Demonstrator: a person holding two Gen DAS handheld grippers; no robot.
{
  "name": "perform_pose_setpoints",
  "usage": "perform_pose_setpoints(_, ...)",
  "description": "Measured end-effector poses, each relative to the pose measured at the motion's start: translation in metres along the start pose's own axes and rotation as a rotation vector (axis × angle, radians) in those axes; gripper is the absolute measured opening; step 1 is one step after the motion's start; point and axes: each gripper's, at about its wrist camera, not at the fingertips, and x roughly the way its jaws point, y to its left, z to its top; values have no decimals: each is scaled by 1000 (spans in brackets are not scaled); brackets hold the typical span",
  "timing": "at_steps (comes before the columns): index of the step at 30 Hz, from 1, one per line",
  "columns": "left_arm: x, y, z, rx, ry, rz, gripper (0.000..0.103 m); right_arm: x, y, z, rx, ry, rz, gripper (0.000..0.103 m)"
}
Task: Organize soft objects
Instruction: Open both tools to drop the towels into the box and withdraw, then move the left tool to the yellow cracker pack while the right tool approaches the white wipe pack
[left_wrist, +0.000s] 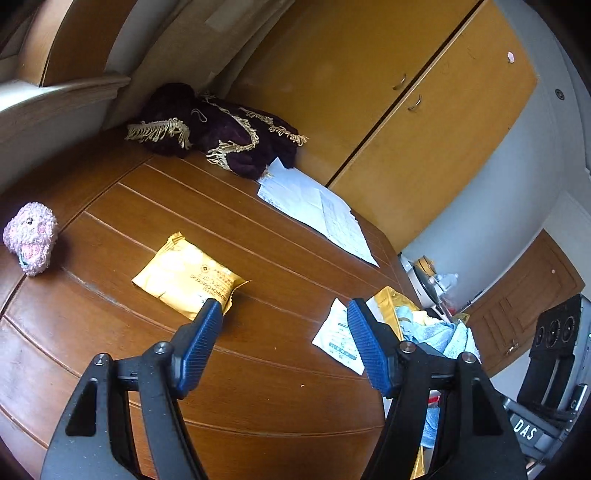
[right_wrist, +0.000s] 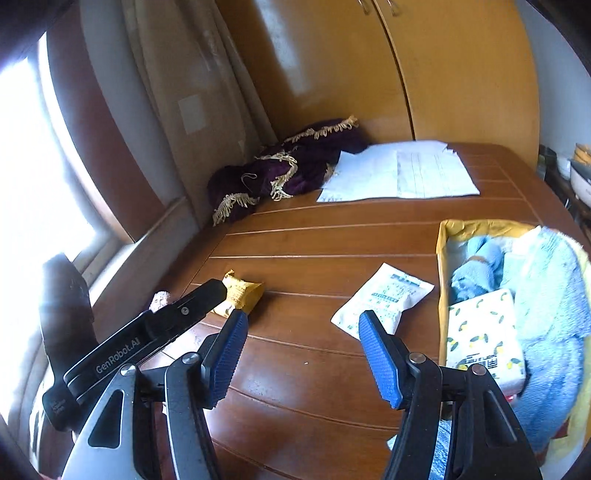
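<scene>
A yellow snack packet lies on the wooden table, just ahead of my left gripper, which is open and empty. A pink knitted soft toy sits at the table's left edge. A white flat packet lies right of centre, in front of my right gripper, also open and empty. A yellow box at the right holds blue towels and a lemon-print tissue pack.
A purple fringed cloth is bunched at the far corner by a curtain. White papers lie along the far edge. Wooden cupboard doors stand behind. The left gripper's body crosses the right wrist view.
</scene>
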Motion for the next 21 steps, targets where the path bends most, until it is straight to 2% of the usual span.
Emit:
perform_pose_setpoints(3,2,0,2,-1,19,-9,70,7,-6,3,54,36,26,65)
perform_pose_setpoints(7,-6,3,3,-2,-17,20,70,6,-8,5,71,44,-6,65)
perform_pose_setpoints(11,-16,23,6,-115,-70,20,70,21,4,8,69,97,-34,65)
perform_pose_setpoints(13,-22,36,8,-169,-99,19,70,37,14,11,22,128,-99,65)
perform_pose_setpoints(15,-24,45,11,-190,-100,35,70,55,19,14,9,133,-255,65)
perform_pose_setpoints(18,-24,54,13,-222,-89,24,70,71,17,15,41,127,-401,65)
perform_pose_setpoints(21,-23,53,12,-211,-72,9,70,93,14,14,46,160,-501,65)
